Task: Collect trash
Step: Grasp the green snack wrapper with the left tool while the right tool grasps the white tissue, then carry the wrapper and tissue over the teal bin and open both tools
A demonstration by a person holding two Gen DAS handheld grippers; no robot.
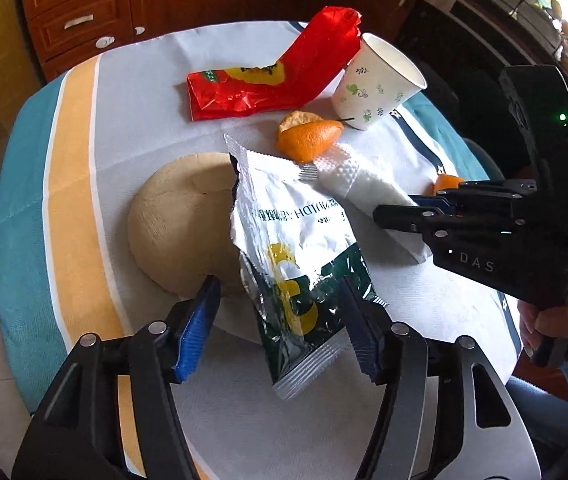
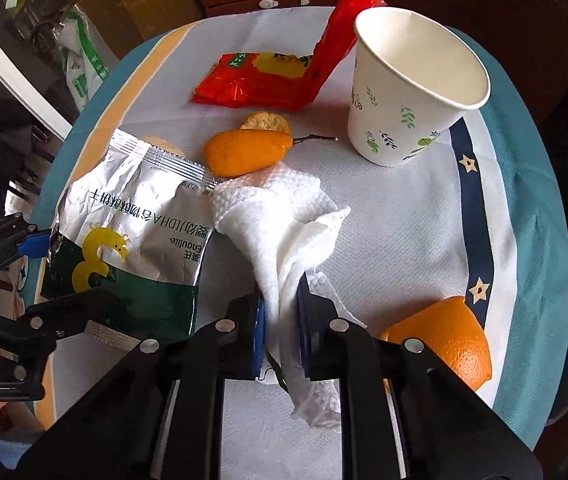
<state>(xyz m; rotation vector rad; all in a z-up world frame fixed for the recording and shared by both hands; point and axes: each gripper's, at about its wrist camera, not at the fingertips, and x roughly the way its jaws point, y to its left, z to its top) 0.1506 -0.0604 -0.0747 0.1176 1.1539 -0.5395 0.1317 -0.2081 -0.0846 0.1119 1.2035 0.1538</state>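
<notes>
A silver and green foil packet (image 1: 299, 256) lies between the fingers of my left gripper (image 1: 280, 316), which is open around its lower end; the packet also shows in the right wrist view (image 2: 132, 248). My right gripper (image 2: 282, 320) is shut on a white paper towel (image 2: 284, 224), also seen in the left wrist view (image 1: 363, 184). A red plastic wrapper (image 1: 276, 76) lies at the back. A paper cup (image 2: 407, 84) stands upright at the right. Orange peels (image 2: 244, 152) lie by the towel, and another peel (image 2: 447, 340) lies at the right.
A tan round paper bowl (image 1: 176, 216) lies upside down under the packet's left side. The small table (image 1: 72, 152) has a striped cloth. Wooden drawers (image 1: 80, 12) stand behind it. A person's hand (image 1: 563, 320) holds the right gripper handle.
</notes>
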